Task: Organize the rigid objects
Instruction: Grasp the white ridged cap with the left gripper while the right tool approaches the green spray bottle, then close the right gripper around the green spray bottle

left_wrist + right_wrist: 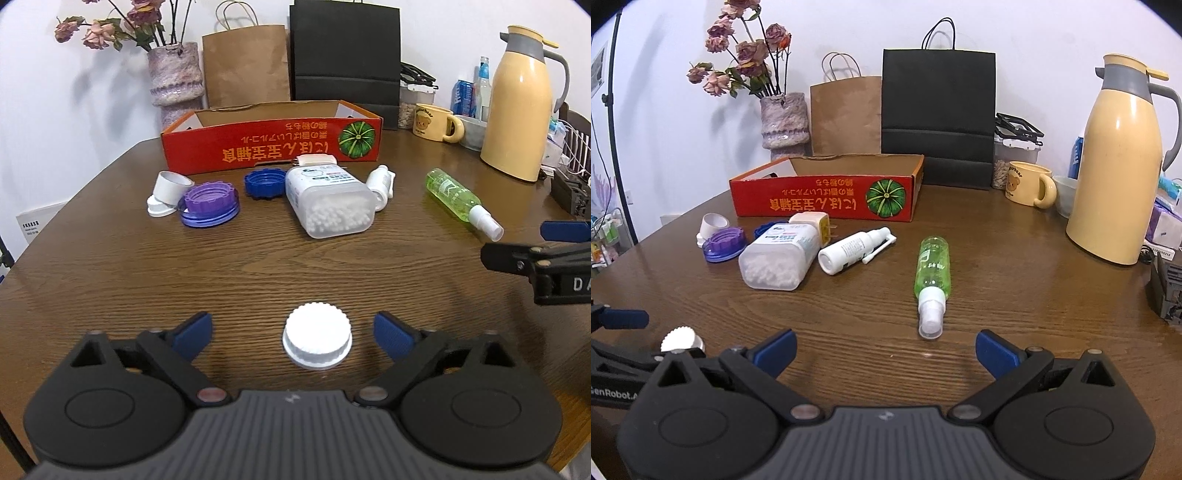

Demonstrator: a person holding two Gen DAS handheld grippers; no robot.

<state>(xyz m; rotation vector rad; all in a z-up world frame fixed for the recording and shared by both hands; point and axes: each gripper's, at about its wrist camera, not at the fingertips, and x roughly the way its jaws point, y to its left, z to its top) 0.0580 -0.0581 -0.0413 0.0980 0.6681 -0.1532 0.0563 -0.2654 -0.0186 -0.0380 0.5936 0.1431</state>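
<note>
A white ribbed cap (pixel 317 339) lies on the wooden table (pixel 258 266) between the blue pads of my left gripper (pixel 293 328), which is open and clear of it on both sides. My right gripper (pixel 886 345) is open too, and the nozzle of a green spray bottle (pixel 932 266) lies just beyond its tips. Farther back lie a cotton-swab box (pixel 328 203), a white spray bottle (pixel 853 249), a purple lid (pixel 208 203), a blue lid (pixel 264 182), a white cup-shaped cap (pixel 168 192) and a plug (pixel 812 223). Behind them stands an open red carton (pixel 273 147).
A yellow thermos jug (pixel 517 103), a yellow mug (pixel 436 122) and small clutter stand at the back right. A vase of flowers (pixel 175 77), a brown paper bag (pixel 243 62) and a black bag (pixel 343 55) line the wall.
</note>
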